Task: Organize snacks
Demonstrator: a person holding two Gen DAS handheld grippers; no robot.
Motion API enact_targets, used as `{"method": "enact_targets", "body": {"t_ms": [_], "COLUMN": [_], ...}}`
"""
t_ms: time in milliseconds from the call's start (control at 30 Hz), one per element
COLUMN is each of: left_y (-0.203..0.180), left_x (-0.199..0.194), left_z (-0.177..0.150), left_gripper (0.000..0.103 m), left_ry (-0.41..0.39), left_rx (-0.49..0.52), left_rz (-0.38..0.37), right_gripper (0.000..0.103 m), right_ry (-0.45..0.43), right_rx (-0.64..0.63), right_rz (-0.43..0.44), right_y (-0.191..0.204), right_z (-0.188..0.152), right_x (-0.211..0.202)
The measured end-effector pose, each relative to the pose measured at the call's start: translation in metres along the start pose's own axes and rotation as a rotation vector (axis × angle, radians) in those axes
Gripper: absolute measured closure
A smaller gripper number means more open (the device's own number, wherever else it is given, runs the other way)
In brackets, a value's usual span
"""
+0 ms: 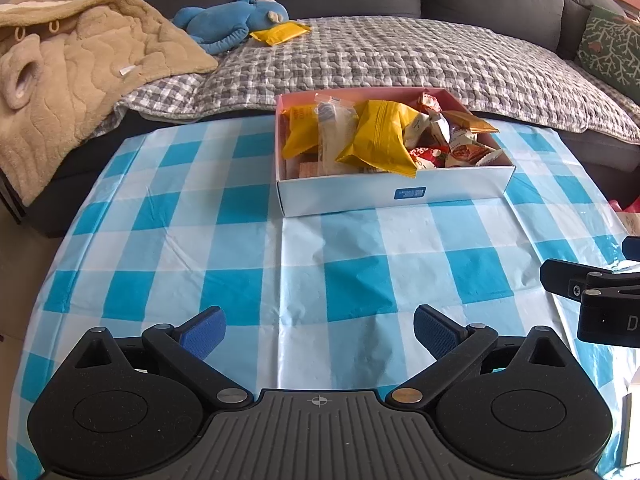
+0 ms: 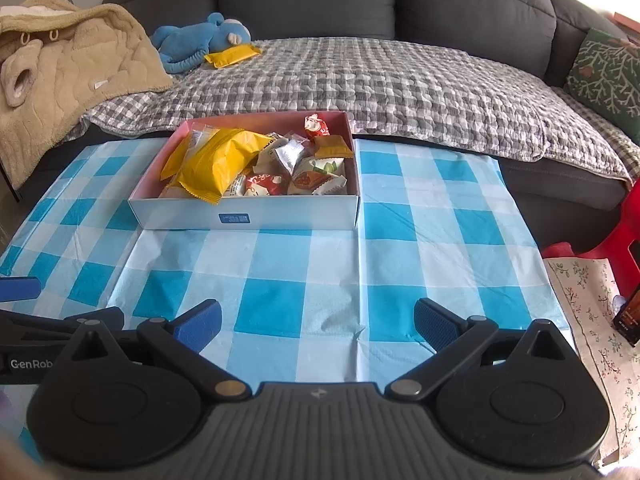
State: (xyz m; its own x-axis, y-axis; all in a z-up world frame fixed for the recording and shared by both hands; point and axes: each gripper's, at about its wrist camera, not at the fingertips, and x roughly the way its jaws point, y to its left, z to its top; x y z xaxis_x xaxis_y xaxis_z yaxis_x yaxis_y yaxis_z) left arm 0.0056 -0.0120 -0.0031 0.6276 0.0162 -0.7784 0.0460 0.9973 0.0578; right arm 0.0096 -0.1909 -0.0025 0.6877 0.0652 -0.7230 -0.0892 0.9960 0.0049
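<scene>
Snacks sat piled in the box (image 2: 248,210) at the table's (image 2: 304,280) far side, straight ahead of our left claw (image 1: 319,330) and up-left of our right claw (image 2: 317,326), both spread wide and empty.

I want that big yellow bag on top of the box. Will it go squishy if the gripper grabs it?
Probably: the puffy yellow snack bag looks air-filled and light. Its crinkled foil may slip. It lies loose atop other packets in the white cardboard box, so it should lift freely.
</scene>
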Motion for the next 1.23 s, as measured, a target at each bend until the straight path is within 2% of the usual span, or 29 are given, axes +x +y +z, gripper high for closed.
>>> {"method": "enact_targets", "body": {"t_ms": [1233], "left_y": [-0.005], "left_x": [-0.0011], "left_z": [-0.0019], "left_gripper": [0.002], "left_ry": [0.007], "left_rx": [0.019], "left_rz": [-0.025], "right_gripper": [0.0], "right_ry": [0.008], "right_rx": [-0.004], "right_rz": [-0.007], "right_y": [-0.0009], "right_z": [-0.0015], "right_x": [0.0026]}}
